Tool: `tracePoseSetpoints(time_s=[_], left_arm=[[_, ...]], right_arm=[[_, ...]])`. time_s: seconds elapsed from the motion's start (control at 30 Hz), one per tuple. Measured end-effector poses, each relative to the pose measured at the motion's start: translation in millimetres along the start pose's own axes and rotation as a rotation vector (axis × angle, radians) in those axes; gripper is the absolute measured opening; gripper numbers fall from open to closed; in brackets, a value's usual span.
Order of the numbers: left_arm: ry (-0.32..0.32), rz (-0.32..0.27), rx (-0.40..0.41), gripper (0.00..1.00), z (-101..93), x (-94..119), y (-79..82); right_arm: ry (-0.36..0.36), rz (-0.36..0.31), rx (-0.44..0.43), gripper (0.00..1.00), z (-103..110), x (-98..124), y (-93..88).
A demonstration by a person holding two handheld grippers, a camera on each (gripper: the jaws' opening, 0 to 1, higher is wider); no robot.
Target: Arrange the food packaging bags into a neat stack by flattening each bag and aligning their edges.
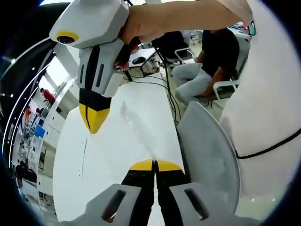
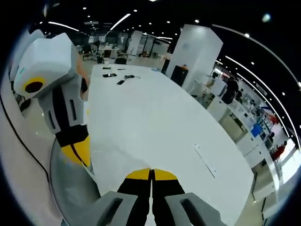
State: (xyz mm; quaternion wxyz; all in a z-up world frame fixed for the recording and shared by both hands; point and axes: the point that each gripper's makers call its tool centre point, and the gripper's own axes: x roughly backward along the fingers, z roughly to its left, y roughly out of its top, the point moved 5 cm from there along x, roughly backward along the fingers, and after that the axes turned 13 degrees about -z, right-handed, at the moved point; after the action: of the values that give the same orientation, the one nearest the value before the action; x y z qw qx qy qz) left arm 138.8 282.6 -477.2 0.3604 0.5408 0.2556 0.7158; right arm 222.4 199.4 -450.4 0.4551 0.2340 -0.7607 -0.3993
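A long white table [image 1: 122, 136] stretches ahead in the left gripper view, its top bare where I see it. My left gripper [image 1: 154, 164] rises from the bottom of that view with its yellow-tipped jaws pressed together and nothing between them. My right gripper [image 1: 93, 127], held by a hand, hangs over the table at upper left, jaws together. In the right gripper view the same table [image 2: 160, 122] runs away from me. My right gripper [image 2: 151, 173] is shut and holds nothing. The left gripper [image 2: 80, 153] hovers at the table's left edge, shut.
A grey chair back [image 1: 207, 150] stands against the table's edge, also seen low left [image 2: 70, 188]. A person in white is close on the right [image 1: 268, 103]. A seated person [image 1: 207, 70] and cables [image 1: 171, 103] lie beyond. Small dark items [image 2: 120, 77] sit at the table's far end.
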Motion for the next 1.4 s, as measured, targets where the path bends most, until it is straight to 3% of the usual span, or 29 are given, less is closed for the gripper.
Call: tracePoseSetpoints(time_s=[0.73, 1.4], left_arm=[[0.049, -0.013, 0.034, 0.00, 14.2, 10.6, -5.9], [0.050, -0.041, 0.071, 0.00, 10.8, 9.9, -10.1]], right_arm=[[0.014, -0.004, 0.006, 0.00, 0.2, -6.3, 4.1], [0.041, 0.014, 0.017, 0.00, -10.3, -20.7, 5.5]])
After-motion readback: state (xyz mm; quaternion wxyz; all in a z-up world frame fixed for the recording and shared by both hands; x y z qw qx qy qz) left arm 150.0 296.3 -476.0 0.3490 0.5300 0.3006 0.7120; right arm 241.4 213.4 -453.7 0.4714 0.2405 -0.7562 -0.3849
